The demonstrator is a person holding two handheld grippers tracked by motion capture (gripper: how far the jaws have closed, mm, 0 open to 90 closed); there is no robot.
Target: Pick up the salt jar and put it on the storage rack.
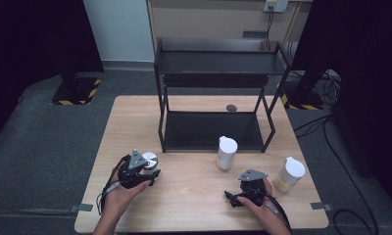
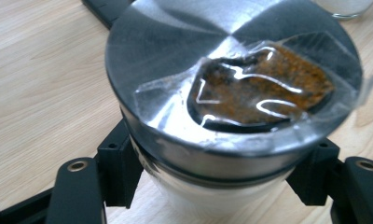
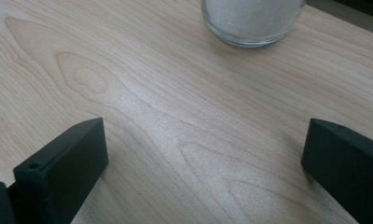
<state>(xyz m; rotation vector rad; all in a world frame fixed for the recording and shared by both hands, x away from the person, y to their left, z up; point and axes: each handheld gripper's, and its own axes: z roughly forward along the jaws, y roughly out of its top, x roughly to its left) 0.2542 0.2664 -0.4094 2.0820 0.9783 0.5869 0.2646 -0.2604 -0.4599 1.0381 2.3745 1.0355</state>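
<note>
My left claw [image 1: 146, 172] is clamped on the shaker [image 2: 231, 116], a white jar with a brushed-steel lid, standing at the worktop's [image 1: 194, 196] front left. My right claw [image 3: 203, 154] gapes wide with nothing in it, over bare wood near the glass jar [image 3: 252, 21]. The grip sits just under the lid on smooth wall, so I judge it could slip or tip, and the taped film over the spout looks loose.

Brushed glossy metal jar lid [image 2: 231, 79], matt pale wood table [image 3: 175, 140]
</note>
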